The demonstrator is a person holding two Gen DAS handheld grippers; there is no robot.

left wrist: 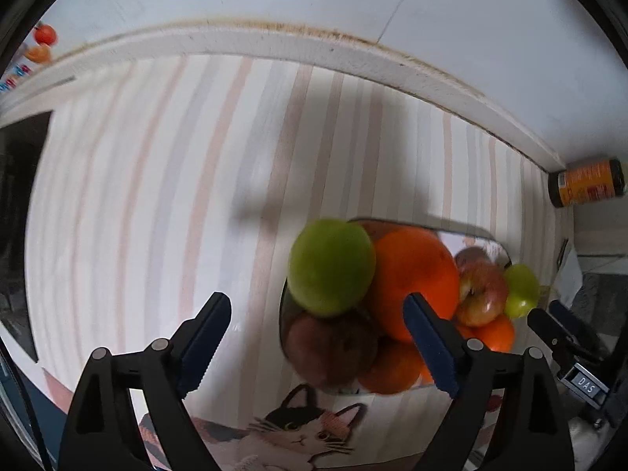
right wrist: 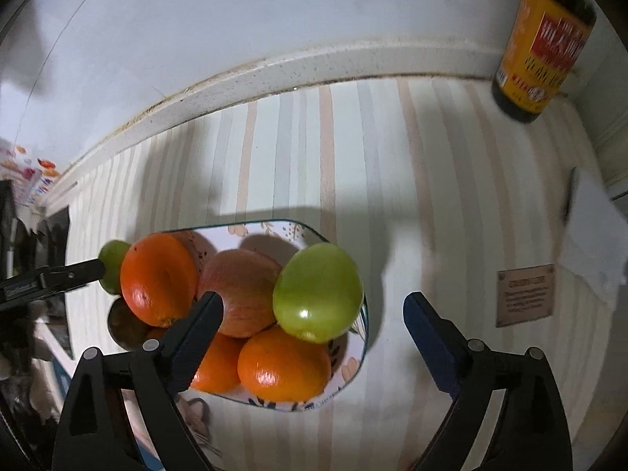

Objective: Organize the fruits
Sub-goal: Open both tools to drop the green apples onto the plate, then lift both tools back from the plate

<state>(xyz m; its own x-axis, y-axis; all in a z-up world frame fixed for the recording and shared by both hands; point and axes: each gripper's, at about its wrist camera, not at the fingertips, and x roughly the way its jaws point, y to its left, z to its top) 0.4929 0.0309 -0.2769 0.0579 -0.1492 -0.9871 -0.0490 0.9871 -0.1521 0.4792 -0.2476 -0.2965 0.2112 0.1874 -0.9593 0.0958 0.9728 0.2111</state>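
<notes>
A patterned bowl [right wrist: 355, 357] on the striped cloth holds a pile of fruit: oranges [right wrist: 159, 278], red apples [right wrist: 239, 294] and two green apples. In the left wrist view one green apple [left wrist: 331, 267] tops the pile beside a large orange [left wrist: 414, 278], above a dark red apple [left wrist: 329, 349]. My left gripper [left wrist: 318, 343] is open, just above this fruit and holding nothing. In the right wrist view the other green apple [right wrist: 318, 292] lies at the bowl's right side. My right gripper [right wrist: 312, 339] is open and empty above it.
A dark bottle with an orange label [right wrist: 543, 43] stands at the back right by the wall; it also shows in the left wrist view [left wrist: 586, 182]. The striped cloth [left wrist: 157, 204] stretches left of the bowl. A cat picture [left wrist: 298, 431] is near the front edge.
</notes>
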